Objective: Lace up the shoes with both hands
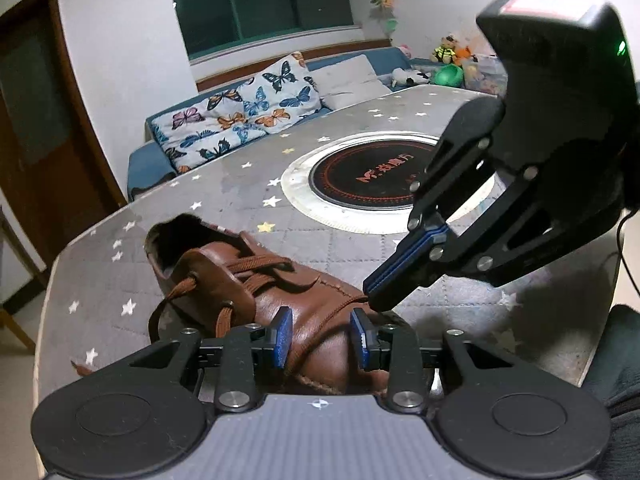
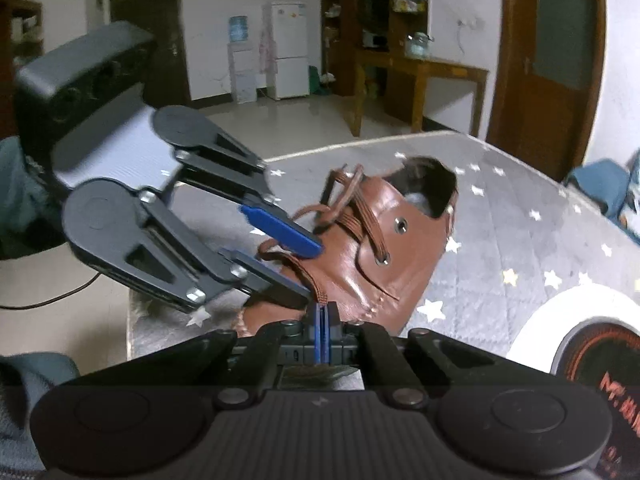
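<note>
A brown leather shoe [image 1: 280, 292] lies on the grey star-patterned table cover, toe toward me and heel opening away. In the left wrist view my left gripper [image 1: 322, 336] has its blue pads [image 1: 282, 336] part-way apart, pressed against both sides of the shoe's front. My right gripper [image 1: 374, 296] comes in from the right, shut on the brown flat lace [image 1: 340, 314] just off the toe. The right wrist view shows its pads together at my right gripper [image 2: 322, 312], pinching the lace [image 2: 320, 294]. There my left gripper [image 2: 310, 272] straddles the shoe [image 2: 400, 264] below loosely crossed laces.
A round black hob [image 1: 368, 184] in a white ring is set into the table [image 1: 200, 216] behind the shoe. The table's edge runs close on the left. A sofa with a butterfly cushion [image 1: 240, 120] stands beyond. A wooden desk [image 2: 420, 76] and fridge stand across the room.
</note>
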The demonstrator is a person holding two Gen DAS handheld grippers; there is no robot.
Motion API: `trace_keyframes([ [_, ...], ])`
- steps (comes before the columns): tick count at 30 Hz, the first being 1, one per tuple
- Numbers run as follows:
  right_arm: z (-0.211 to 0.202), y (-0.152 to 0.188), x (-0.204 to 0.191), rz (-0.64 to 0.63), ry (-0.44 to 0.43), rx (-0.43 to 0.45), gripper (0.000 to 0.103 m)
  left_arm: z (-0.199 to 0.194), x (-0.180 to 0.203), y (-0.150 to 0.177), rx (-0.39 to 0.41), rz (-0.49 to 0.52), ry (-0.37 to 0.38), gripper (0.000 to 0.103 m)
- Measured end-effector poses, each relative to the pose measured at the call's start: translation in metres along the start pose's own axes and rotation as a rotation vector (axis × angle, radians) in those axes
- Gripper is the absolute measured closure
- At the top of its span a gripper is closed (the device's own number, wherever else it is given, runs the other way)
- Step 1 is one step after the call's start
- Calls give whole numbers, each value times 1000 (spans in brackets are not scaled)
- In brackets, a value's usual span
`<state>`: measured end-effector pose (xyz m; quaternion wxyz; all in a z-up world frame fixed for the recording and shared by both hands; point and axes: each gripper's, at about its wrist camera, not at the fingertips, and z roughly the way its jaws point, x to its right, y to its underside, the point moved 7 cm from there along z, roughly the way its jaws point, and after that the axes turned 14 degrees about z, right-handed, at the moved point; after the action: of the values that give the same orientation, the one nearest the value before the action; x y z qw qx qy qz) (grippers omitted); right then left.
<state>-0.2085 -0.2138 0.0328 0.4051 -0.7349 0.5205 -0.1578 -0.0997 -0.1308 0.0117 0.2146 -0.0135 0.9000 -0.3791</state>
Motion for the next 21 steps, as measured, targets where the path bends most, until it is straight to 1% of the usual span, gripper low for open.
trace_keyframes([
  [2,-4,-2,-4,-24,1,5,102,2,3,-1,4,10,2,68],
  [3,-6,-2,-6,-35,2,8,102,3,5,-2,7,13,3,70],
  [4,-7,-3,-7,-44,6,12,102,3,7,-3,10,17,2,73],
  [6,-9,-4,-8,-53,14,15,102,3,9,-2,10,20,-4,86],
  [9,-12,-5,-7,-46,19,24,102,3,7,0,10,-17,-19,94],
  [13,-15,-8,-5,-37,23,42,101,-1,1,1,20,-70,-38,96],
  [17,-19,-11,-2,-20,29,63,98,-5,-8,0,26,-117,-68,98],
  [19,-21,-13,1,-6,29,72,98,-6,-11,1,31,-136,-67,98],
  [20,-22,-13,2,-1,30,72,95,-7,-10,0,33,-133,-64,98],
  [21,-22,-13,3,2,36,76,90,-8,-9,0,34,-131,-62,98],
])
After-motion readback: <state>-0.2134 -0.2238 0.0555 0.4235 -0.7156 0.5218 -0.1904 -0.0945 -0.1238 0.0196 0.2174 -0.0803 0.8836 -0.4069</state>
